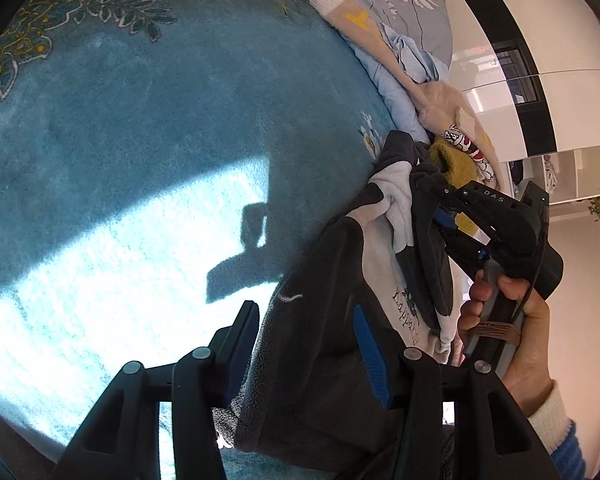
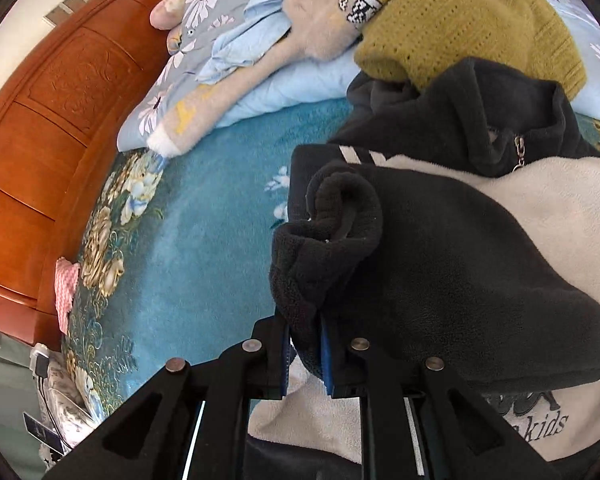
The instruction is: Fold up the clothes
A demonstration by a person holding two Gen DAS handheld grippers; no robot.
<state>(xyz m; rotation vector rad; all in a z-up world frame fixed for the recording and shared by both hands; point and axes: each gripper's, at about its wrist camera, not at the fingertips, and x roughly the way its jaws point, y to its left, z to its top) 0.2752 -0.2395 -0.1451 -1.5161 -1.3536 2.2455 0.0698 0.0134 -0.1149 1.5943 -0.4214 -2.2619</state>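
Right wrist view: the right tool (image 2: 305,354) is pinched narrow on the dark cuff (image 2: 328,236) of a black-and-cream fleece jacket (image 2: 500,248), which is lifted off the bed with part of it draped toward the far edge, near the clothes pile. In the left wrist view the left tool (image 1: 306,340) has a thick fold of the same jacket between its fingers; whether they clamp it or merely cradle it I cannot tell for certain, though the cloth hangs as if held.

The fleece looks thick, soft and fairly light, limp with no stiffness, and fuzzy enough not to slip. It will sag and bunch, so hems, cuffs and shoulder seams are the safest grips; the metal zip pull (image 2: 520,160) at the collar should be kept clear of the fingers.

The bed carries a plush teal blanket (image 2: 204,248) with floral borders, part sunlit. An olive knit sweater (image 2: 468,28), cream garments and a daisy-print pillow (image 2: 204,4) crowd the far edge; a carved wooden headboard (image 2: 48,120) stands at the left.
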